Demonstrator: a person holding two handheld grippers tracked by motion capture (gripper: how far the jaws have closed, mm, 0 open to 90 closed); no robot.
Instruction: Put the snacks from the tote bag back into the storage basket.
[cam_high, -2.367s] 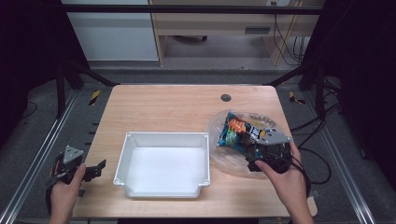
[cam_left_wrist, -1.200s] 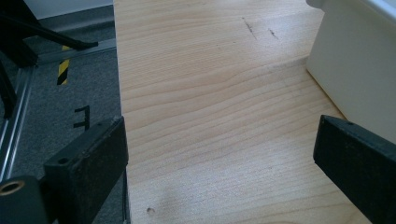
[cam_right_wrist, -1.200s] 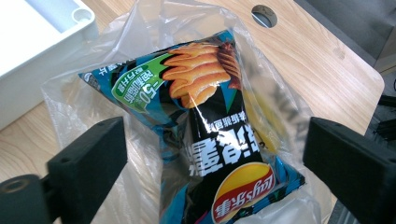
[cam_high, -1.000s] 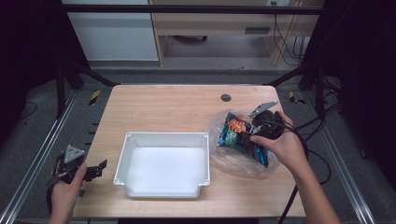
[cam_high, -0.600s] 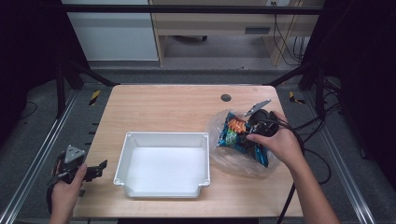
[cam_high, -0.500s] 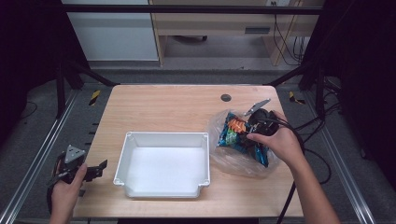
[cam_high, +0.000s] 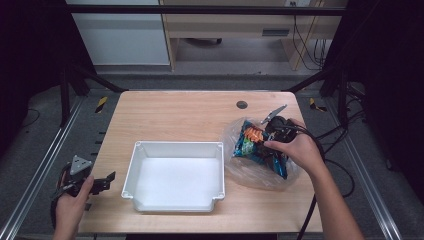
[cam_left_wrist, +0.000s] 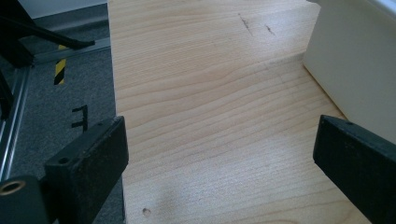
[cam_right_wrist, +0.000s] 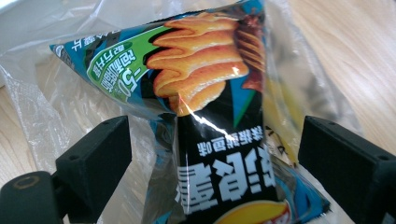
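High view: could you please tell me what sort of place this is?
Probably a lab data-recording station: a wooden table inside a black frame, cables on the floor, and hand-held grippers, the left gripper open.

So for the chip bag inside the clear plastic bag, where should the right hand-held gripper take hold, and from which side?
Probably the narrow black middle of the chip bag, which stands pinched between the open jaws of the right hand-held gripper. Come straight on from the table's right edge, through the opening of the clear plastic bag; the puffy orange-printed end looks too wide.

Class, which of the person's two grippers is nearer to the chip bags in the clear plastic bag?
The right gripper: its open jaws sit either side of the chip bags. The left gripper is at the table's near-left edge, beyond the white tray.
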